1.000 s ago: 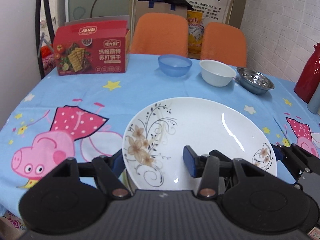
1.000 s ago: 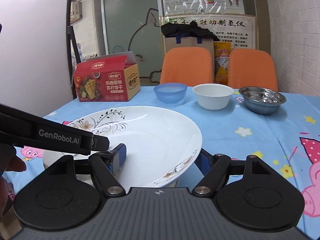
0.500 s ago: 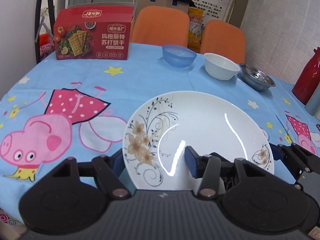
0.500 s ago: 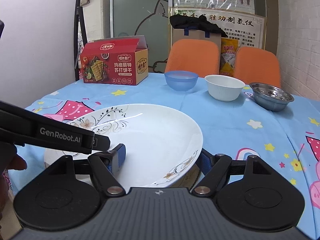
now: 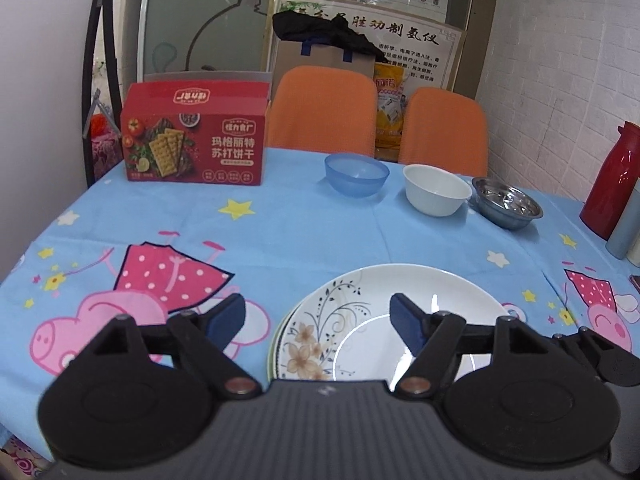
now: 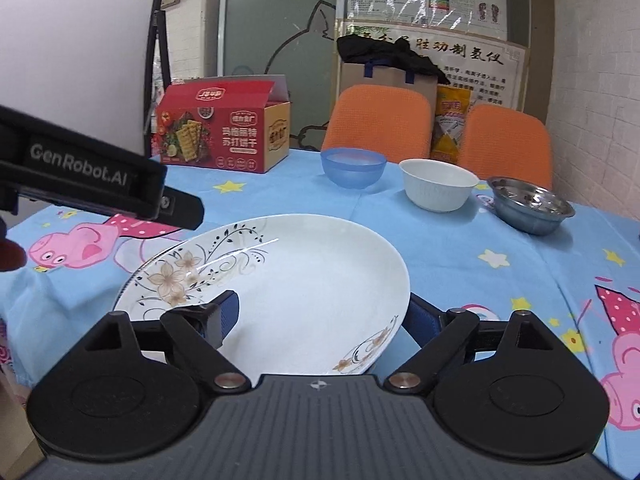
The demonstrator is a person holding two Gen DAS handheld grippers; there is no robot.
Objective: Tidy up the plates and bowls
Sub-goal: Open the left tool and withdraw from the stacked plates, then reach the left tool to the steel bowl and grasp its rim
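1. It looked like a small dining corner – a table under a blue cartoon-pig tablecloth [image 5: 304, 224], with two orange fabric chairs [image 5: 324, 112] behind.
2. White brick-pattern wall [image 5: 560, 60], frosted glass door [image 6: 280, 28] and printed Chinese wall posters [image 6: 432, 8] – homely yet semi-institutional.

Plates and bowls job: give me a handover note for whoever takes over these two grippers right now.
Left gripper: jaws opening, the flowered plate's left rim between them, pads not pressing.
Right gripper: appears clamped on the plate's right rim.
Things: the plate is near the table's front edge, seemingly on a second plate whose rim shows beneath. The blue bowl, white bowl and metal bowl stand apart in a row at the back.
Done: the plate looks set on the stack.
Left: release the right side, then probably gather the bowls.
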